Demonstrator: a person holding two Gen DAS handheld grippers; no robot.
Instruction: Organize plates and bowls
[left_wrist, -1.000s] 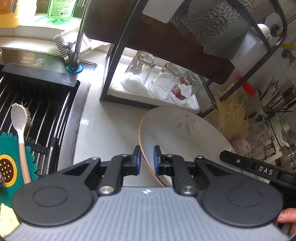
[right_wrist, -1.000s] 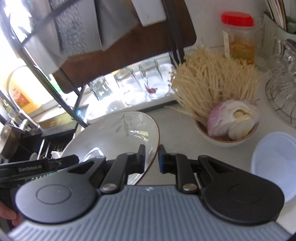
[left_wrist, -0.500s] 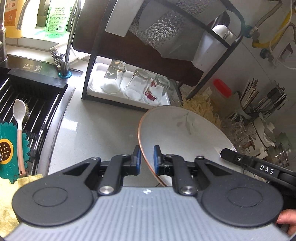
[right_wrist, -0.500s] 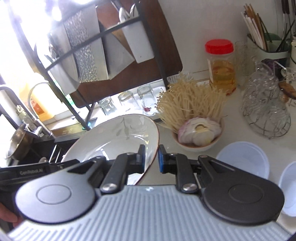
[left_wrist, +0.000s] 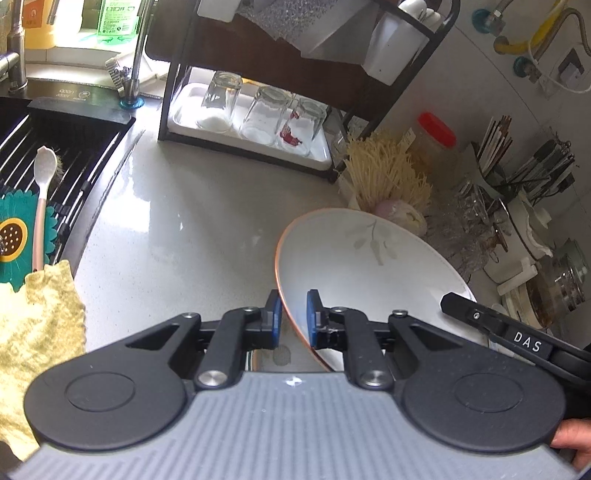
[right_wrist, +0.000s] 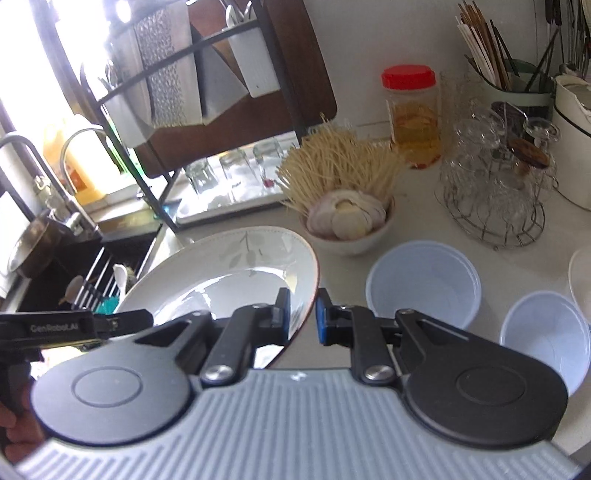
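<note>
A large white plate (left_wrist: 369, 266) with a brown rim and a faint leaf print hangs tilted above the counter, carried by both grippers. My left gripper (left_wrist: 293, 319) is shut on its left rim, blue pads on either side of the edge. My right gripper (right_wrist: 303, 314) is shut on the opposite rim of the same plate (right_wrist: 229, 273). In the right wrist view two white plastic bowls (right_wrist: 424, 280) (right_wrist: 546, 332) stand on the counter to the right of the plate. Each gripper's black body shows at the edge of the other's view.
A black dish rack (left_wrist: 295, 55) with upturned glasses (left_wrist: 258, 110) stands at the back. A bowl of garlic and noodles (right_wrist: 347, 218), a red-lidded jar (right_wrist: 412, 114) and a wire glass holder (right_wrist: 495, 192) crowd the right. The sink (left_wrist: 48, 147) with a spoon lies left, a yellow cloth (left_wrist: 37, 314) nearby.
Both grippers have pulled back from the dish rack with the plate, which now looks farther off. More bare counter, the yellow cloth and two white bowls have come into view.
</note>
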